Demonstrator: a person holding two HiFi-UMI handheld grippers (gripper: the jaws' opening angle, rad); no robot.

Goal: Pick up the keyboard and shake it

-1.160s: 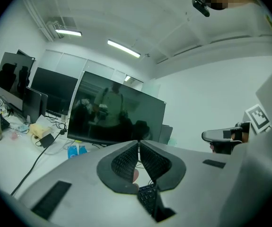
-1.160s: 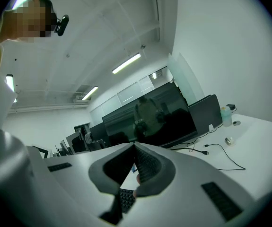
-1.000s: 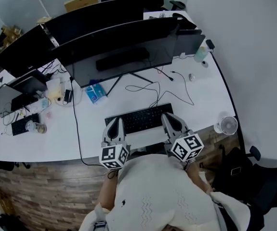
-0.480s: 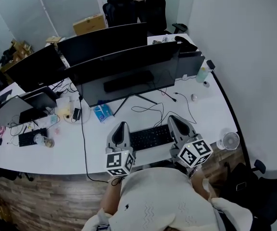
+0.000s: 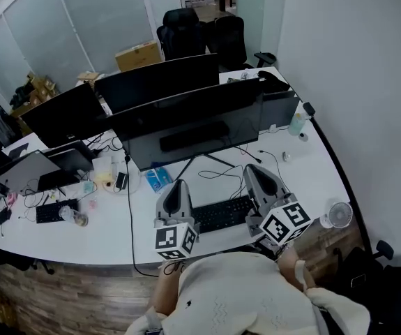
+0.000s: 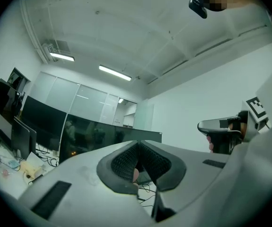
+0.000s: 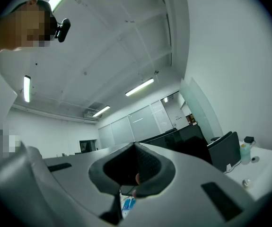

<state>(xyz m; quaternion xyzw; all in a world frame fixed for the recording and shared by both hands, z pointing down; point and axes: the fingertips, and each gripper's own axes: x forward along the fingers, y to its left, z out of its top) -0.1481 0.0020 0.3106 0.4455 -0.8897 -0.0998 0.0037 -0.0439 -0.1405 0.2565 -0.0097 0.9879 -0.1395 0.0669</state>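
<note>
In the head view a black keyboard (image 5: 221, 213) hangs level above the front of the white desk (image 5: 312, 169), carried by its two short ends. My left gripper (image 5: 178, 195) is shut on its left end and my right gripper (image 5: 258, 181) on its right end. The left gripper view shows the left gripper (image 6: 138, 167) with its dark pads closed together, pointing level across the room, and the right gripper (image 6: 221, 126) off to the side. The right gripper (image 7: 136, 174) also has its pads closed. The keyboard itself is almost hidden in both gripper views.
Two large dark monitors (image 5: 193, 117) stand behind the keyboard, with loose black cables (image 5: 221, 173) under them. A blue packet (image 5: 155, 179), a bottle (image 5: 296, 123) and a small white fan (image 5: 339, 215) stand on the desk. A laptop (image 5: 26, 172) and clutter fill the left end.
Both grippers have risen together with the keyboard, which has come up off the desk towards the person. The head view has tipped up and shows more of the room behind.
</note>
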